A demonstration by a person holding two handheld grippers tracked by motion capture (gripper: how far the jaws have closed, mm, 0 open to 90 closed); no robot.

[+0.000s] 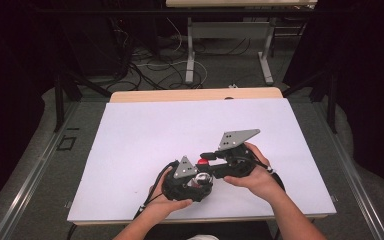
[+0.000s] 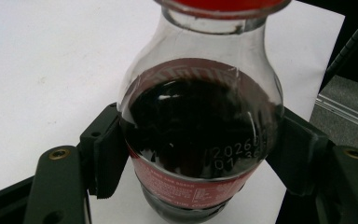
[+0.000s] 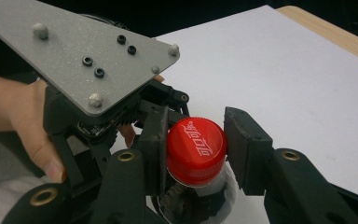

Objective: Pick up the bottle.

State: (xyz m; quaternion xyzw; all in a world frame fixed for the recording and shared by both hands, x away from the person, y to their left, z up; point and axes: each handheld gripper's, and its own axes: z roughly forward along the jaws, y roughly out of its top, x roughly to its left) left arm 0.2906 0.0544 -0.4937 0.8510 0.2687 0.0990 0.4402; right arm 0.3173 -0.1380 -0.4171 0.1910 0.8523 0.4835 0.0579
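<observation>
A small glass bottle (image 2: 200, 116) of dark drink with a red label stands on the white sheet (image 1: 145, 135) near the table's front. My left gripper (image 2: 200, 137) is shut on its body, one pad pressed to each side. On top sits the red cap (image 3: 196, 149) with white lettering. My right gripper (image 3: 196, 125) comes in from the right and is shut on this cap, with a jaw against each side. From the high view, the left gripper (image 1: 199, 180) sits low under the cap (image 1: 203, 161) and the right gripper (image 1: 206, 159) reaches it at neck height. A hand holds each gripper.
The white sheet covers most of the wooden table (image 1: 195, 94). Beyond the far edge stand another table's legs (image 1: 190, 55), with cables (image 1: 145, 70) on the floor. Grey floor rails (image 1: 35, 170) run along both sides.
</observation>
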